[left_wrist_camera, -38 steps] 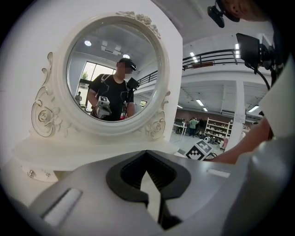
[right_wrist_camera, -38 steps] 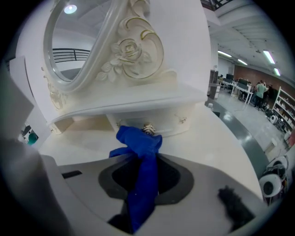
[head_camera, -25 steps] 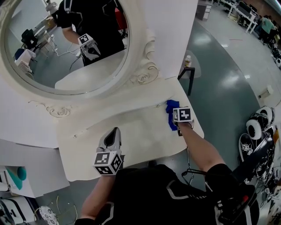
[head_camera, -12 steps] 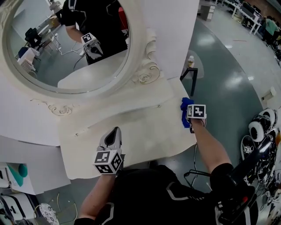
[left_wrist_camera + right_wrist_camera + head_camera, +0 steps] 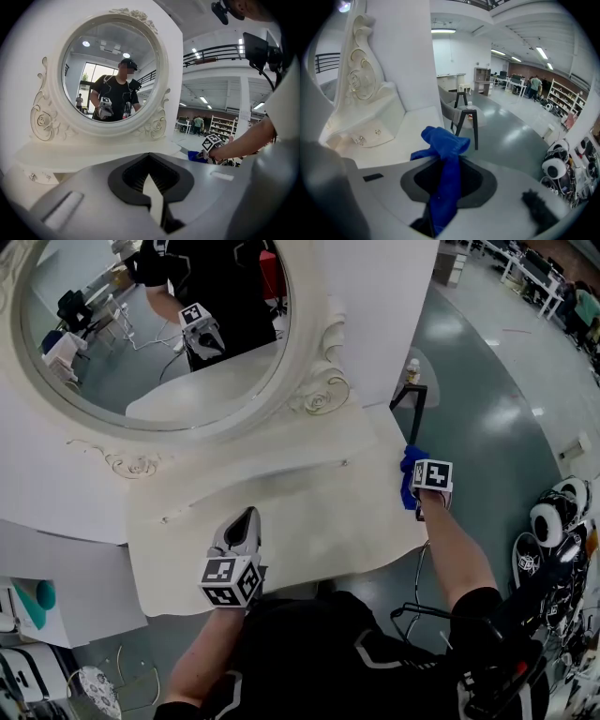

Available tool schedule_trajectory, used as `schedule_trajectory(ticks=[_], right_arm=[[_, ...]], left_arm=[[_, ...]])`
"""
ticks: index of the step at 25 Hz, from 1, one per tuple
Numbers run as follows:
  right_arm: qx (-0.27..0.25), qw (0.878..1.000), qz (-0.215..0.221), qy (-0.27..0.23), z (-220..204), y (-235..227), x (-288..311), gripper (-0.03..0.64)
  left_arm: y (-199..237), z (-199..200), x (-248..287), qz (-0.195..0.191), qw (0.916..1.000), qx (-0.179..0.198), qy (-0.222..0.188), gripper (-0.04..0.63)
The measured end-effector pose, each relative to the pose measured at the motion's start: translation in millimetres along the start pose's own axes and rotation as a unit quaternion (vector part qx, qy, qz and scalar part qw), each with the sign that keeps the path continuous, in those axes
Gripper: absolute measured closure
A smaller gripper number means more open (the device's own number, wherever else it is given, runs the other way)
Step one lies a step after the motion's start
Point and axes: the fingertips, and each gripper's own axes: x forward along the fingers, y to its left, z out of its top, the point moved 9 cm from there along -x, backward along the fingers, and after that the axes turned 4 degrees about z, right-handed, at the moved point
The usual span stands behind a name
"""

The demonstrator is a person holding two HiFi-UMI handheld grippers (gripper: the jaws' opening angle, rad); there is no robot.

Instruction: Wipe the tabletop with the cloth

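A blue cloth (image 5: 409, 470) hangs at the right edge of the white tabletop (image 5: 291, 512), with my right gripper (image 5: 414, 486) shut on it. In the right gripper view the cloth (image 5: 444, 159) runs up between the jaws and bunches above the tabletop's (image 5: 389, 145) right end. My left gripper (image 5: 246, 523) is over the front left of the tabletop, its jaws together with nothing in them. From the left gripper view, the left gripper (image 5: 153, 187) points at the mirror, and the cloth (image 5: 196, 156) shows far right.
A round ornate mirror (image 5: 150, 324) rises behind the tabletop and reflects the person. A small dark stool (image 5: 410, 390) stands on the grey floor past the right end. White round gear (image 5: 551, 512) and cables lie on the floor at the right.
My right gripper has carried the cloth rightward across the tabletop to its right edge. The left gripper has stayed where it was.
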Motion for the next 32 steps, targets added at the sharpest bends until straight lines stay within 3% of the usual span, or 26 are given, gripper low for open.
schedule_trajectory(ticks=[5,8,14,22,28,32], right_arm=[[-0.020,1.000,-0.017,-0.009,1,-6,-3,0.528],[-0.039,0.998,-0.018,-0.042,9,-5,-18,0.529],[-0.058,0.993,0.027,-0.100,13,57,-61,0.529],[-0.098,0.969,0.186,-0.132,-3,240,-108,0.529],[-0.129,0.939,0.297,-0.117,-30,398,-127,0.529],[-0.170,0.912,0.361,-0.088,-57,504,-128,0.529]], left_arm=[[6,-1,-10,0.005,1.0000,-0.002,-0.003,0.588],[10,0,-18,0.010,0.9999,-0.006,-0.011,0.588],[46,-6,-50,0.030,0.9989,-0.021,-0.029,0.588],[124,-23,-119,0.069,0.9951,-0.049,-0.051,0.588],[198,-40,-191,0.115,0.9893,-0.065,-0.062,0.588],[248,-59,-243,0.165,0.9800,-0.085,-0.072,0.588]])
